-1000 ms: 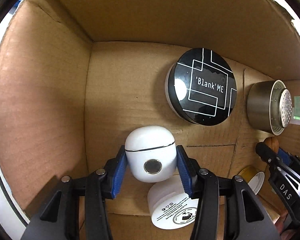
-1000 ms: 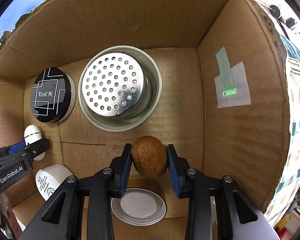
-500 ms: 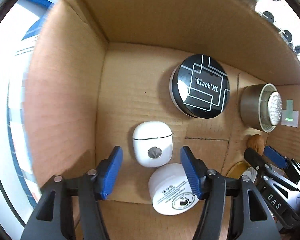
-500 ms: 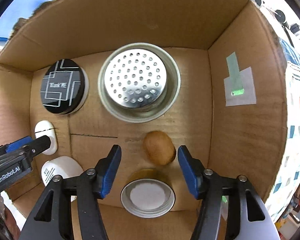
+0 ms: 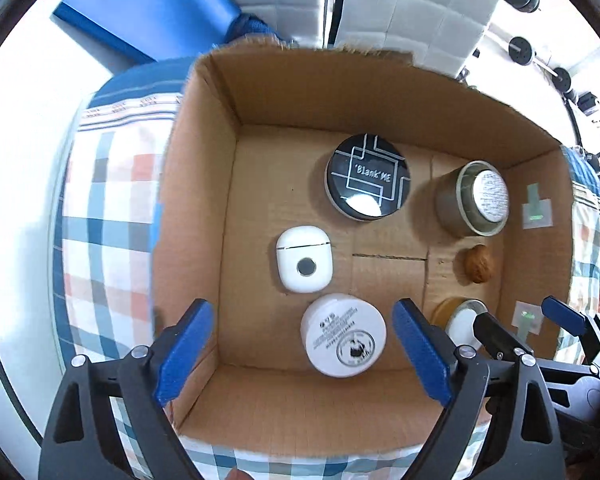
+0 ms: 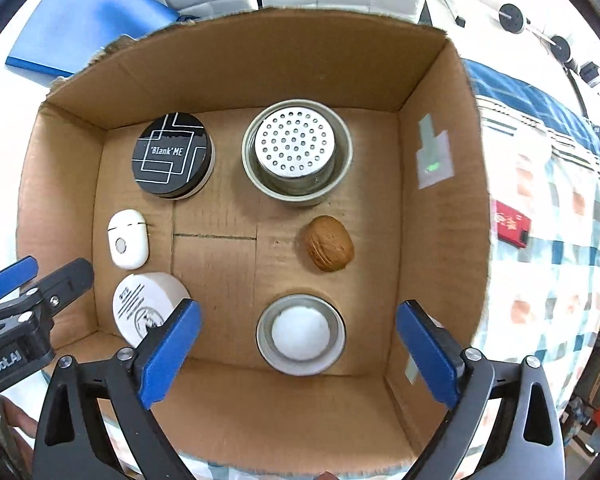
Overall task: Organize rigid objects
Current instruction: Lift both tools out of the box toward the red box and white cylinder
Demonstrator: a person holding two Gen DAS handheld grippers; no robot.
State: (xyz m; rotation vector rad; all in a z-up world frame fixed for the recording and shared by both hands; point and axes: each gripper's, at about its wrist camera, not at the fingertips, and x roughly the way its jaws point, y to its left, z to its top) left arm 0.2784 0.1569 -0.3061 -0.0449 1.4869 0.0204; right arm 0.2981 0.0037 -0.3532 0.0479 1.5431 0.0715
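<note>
both grippers hang above an open cardboard box [image 6: 236, 64] that sits on a blue, white and orange checked cloth [image 5: 100, 208], and neither holds anything. the left gripper [image 5: 300, 354] has its jaws spread wide over the box's near-left part, framing a white round jar [image 5: 343, 335] that lies on the box floor by the near wall. the right gripper [image 6: 296, 352] also has its jaws spread wide, framing a small open tin with white contents [image 6: 301, 334] near the near wall toward the right side. six things lie on the box floor in two rows running from far wall to near wall. along the left: a black round compact marked 'blank'me [image 6: 172, 155] near the far wall, a white earbud case [image 6: 127, 239] lying flat in the middle, and the white round jar nearest, just beside the case. along the right: a steel cup with a perforated insert [image 6: 297, 152] near the far wall, a walnut [image 6: 329, 249] in the middle, apart from its neighbours, and the small open tin nearest. a taped patch with a green mark [image 6: 434, 158] sticks to the inside of the right wall. beyond the far wall lies a blue flat item [image 5: 148, 12].
</note>
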